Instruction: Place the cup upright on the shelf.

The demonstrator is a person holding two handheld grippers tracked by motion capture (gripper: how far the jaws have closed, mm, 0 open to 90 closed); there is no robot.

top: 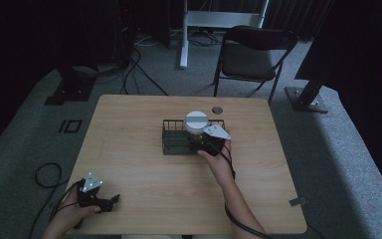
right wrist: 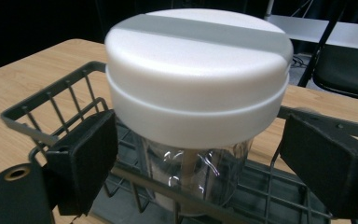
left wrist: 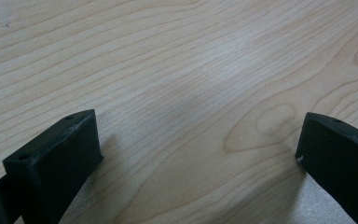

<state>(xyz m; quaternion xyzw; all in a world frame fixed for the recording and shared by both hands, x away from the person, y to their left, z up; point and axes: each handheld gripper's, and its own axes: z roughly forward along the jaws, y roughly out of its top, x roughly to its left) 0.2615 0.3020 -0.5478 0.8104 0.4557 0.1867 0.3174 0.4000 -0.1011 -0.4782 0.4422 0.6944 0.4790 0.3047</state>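
Pale wooden table (top: 144,169) (dim room), grey carpet (top: 348,149).

The left gripper (left wrist: 198,154) has its two black fingers (left wrist: 56,158) spread wide apart, one rising at each lower corner. Between them and beyond their tips lies bare, pale wooden worktop (left wrist: 182,70) with flowing grain lines. An oval knot in the grain sits just inside the right-hand finger. Soft shadows fall beside each finger.
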